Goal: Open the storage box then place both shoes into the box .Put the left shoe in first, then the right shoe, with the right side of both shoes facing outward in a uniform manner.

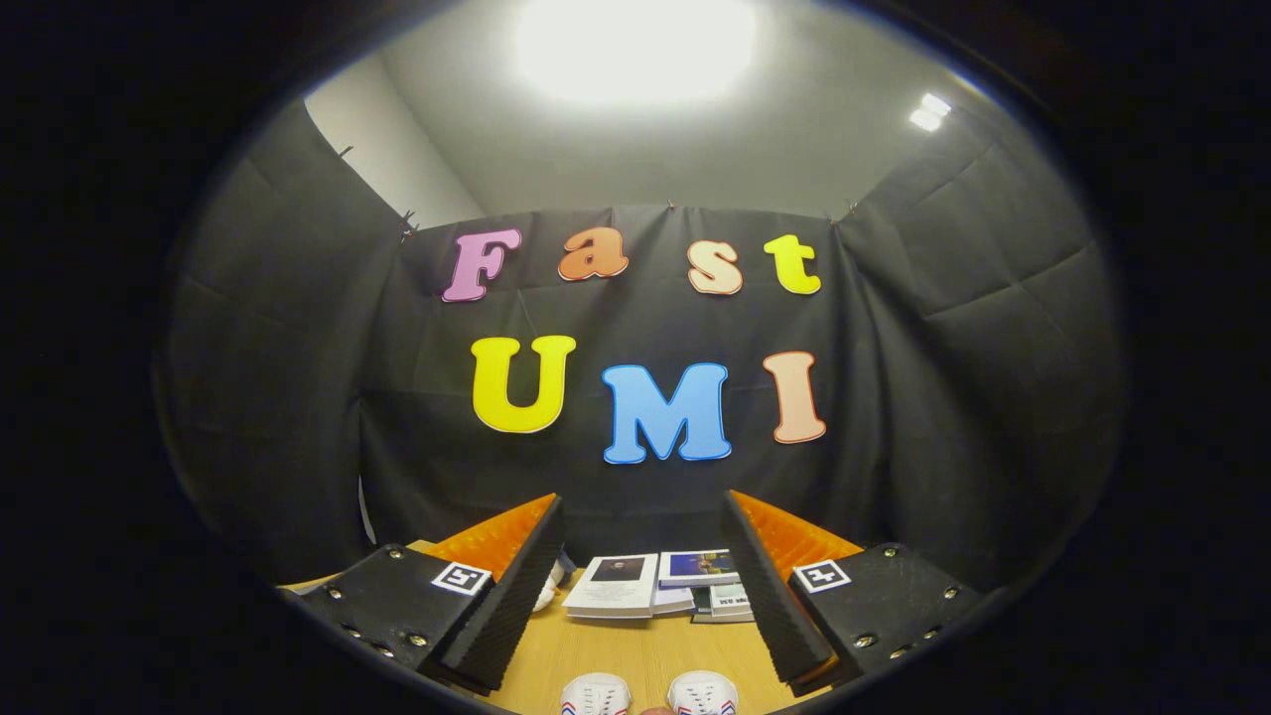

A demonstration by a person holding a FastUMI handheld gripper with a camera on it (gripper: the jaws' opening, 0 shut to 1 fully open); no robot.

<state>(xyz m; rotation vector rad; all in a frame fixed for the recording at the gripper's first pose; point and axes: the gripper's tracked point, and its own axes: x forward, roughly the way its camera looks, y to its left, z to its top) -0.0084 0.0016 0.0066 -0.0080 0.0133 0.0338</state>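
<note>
- While the gripper [640, 596] is held released, fingers spread wide and nothing grasped, two white shoes [647, 694] are seen low at centre, between the fingers.
- Booklets [655, 584] are stacked beyond on the wooden table [635, 650].
- A ceiling light [635, 45] glares at top centre.

The table [635, 650] is pale wood with a smooth, slightly satin grain. The gripper [640, 586], fingers spread wide apart and holding nothing, has ribbed, matt pads [516, 596]. Glossy paper booklets [650, 584] lie beyond them. Two shoe [596, 693] toes look like smooth leather or synthetic. Matt black cloth [298, 397] hangs creased behind.
</note>
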